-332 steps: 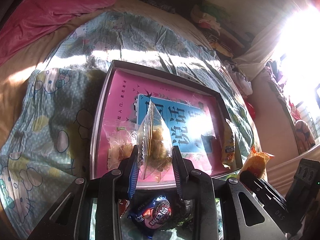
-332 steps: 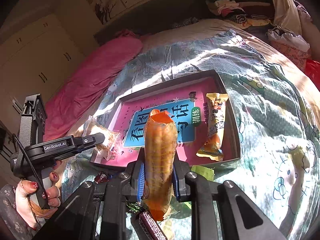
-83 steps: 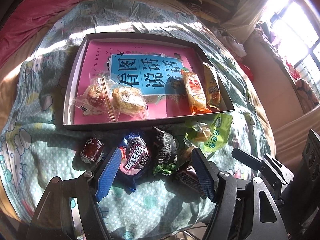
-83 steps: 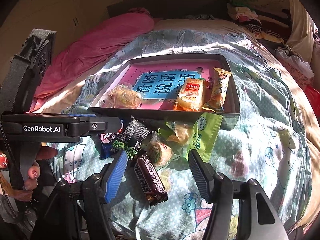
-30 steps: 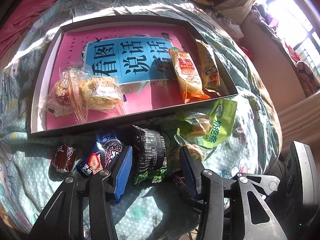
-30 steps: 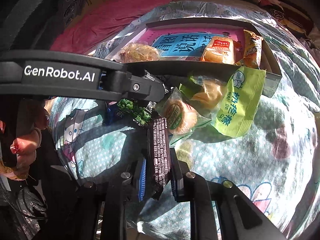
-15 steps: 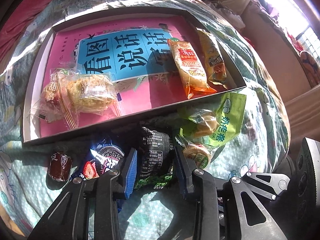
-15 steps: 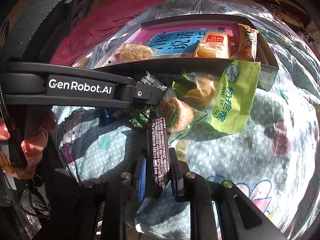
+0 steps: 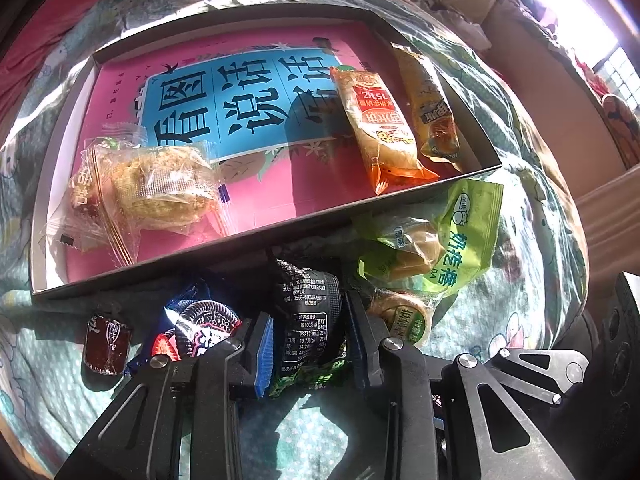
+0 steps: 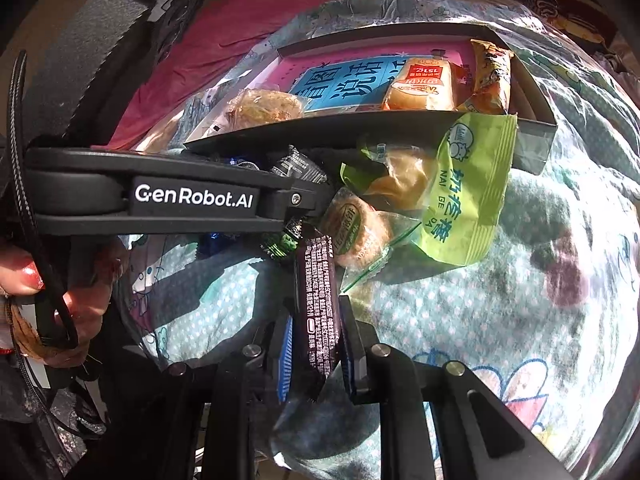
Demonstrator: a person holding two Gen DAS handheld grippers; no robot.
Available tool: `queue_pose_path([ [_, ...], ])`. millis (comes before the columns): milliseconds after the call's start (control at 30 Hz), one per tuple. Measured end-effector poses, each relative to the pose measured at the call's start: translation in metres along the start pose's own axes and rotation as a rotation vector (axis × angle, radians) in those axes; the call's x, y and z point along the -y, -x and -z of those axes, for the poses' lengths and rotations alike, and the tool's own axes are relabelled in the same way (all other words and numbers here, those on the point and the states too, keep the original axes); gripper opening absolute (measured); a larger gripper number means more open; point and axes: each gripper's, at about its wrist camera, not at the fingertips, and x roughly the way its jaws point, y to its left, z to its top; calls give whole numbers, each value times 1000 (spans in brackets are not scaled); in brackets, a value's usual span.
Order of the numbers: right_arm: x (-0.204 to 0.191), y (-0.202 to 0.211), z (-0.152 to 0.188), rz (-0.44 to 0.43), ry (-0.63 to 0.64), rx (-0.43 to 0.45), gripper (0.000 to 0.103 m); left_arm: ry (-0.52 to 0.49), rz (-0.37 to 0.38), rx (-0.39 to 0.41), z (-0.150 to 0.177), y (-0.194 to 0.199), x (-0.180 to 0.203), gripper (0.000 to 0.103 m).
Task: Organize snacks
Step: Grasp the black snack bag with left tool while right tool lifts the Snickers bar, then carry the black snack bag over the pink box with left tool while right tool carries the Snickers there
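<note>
My left gripper (image 9: pixel 309 332) points down at the bedspread. Its jaws are closing, and the blue pads press both sides of a black snack packet (image 9: pixel 306 288) lying just in front of the box (image 9: pixel 280 234). My right gripper (image 10: pixel 316 332) is shut on a dark chocolate bar (image 10: pixel 316 276), which stands up between its fingers. In the right wrist view the left gripper's arm (image 10: pixel 192 196) crosses from the left. The pink-lined box holds two clear-wrapped pastries (image 9: pixel 160 188), an orange packet (image 9: pixel 376 124) and a yellow packet (image 9: pixel 432 108).
Loose on the bedspread lie a blue cookie packet (image 9: pixel 200 324), a small dark red candy (image 9: pixel 106 344), a green packet (image 9: pixel 460 240) and a round wrapped pastry (image 9: pixel 404 316). A person's hand (image 10: pixel 60 292) holds the left gripper. Pink bedding (image 10: pixel 248 32) lies behind the box.
The left jaws have drawn together from either side of the black packet until the pads touch it. The right gripper has kept still with the chocolate bar in it.
</note>
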Motion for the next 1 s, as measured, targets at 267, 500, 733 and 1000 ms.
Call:
queue_pose_path([
  [267,2,11,0,-30,-28,31,18,73,63,48,7,21,-12,28],
  [500,10,24,-2,-75,-95,81,18,123,80,147,12,63,-30,28],
  [733,16,38,-1,-62,-120,112,18,182,67,181,17,80,-56,28],
  [1000,17,47,-12,-29,-123,146,18,201,64,207,17,88,-62,28],
])
